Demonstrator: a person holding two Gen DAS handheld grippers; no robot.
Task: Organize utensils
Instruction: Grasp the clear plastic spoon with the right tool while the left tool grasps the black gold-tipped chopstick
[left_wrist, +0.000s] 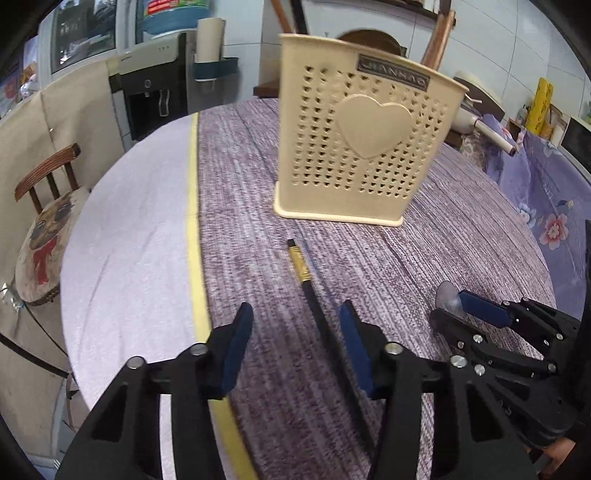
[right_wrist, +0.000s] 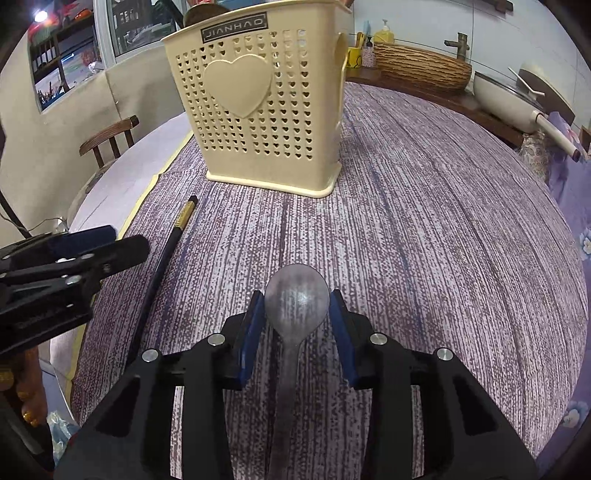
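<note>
a cream slotted holder (right_wrist: 266, 107) stands upright on the table, ready for utensils. the right gripper (right_wrist: 297, 325) pinches a spoon's (right_wrist: 296, 299) bowl; the left gripper (left_wrist: 295, 347) straddles a black chopstick (left_wrist: 317, 314), pads apart, untouching.

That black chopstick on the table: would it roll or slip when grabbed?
The chopstick looks thin, stiff and smooth, so it may slip between pads. Lying flat on the woven tablecloth, it probably won't roll far.

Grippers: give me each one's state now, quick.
Left gripper: open, chopstick between its fingers, not pinched.
Right gripper: closed on the spoon.
</note>
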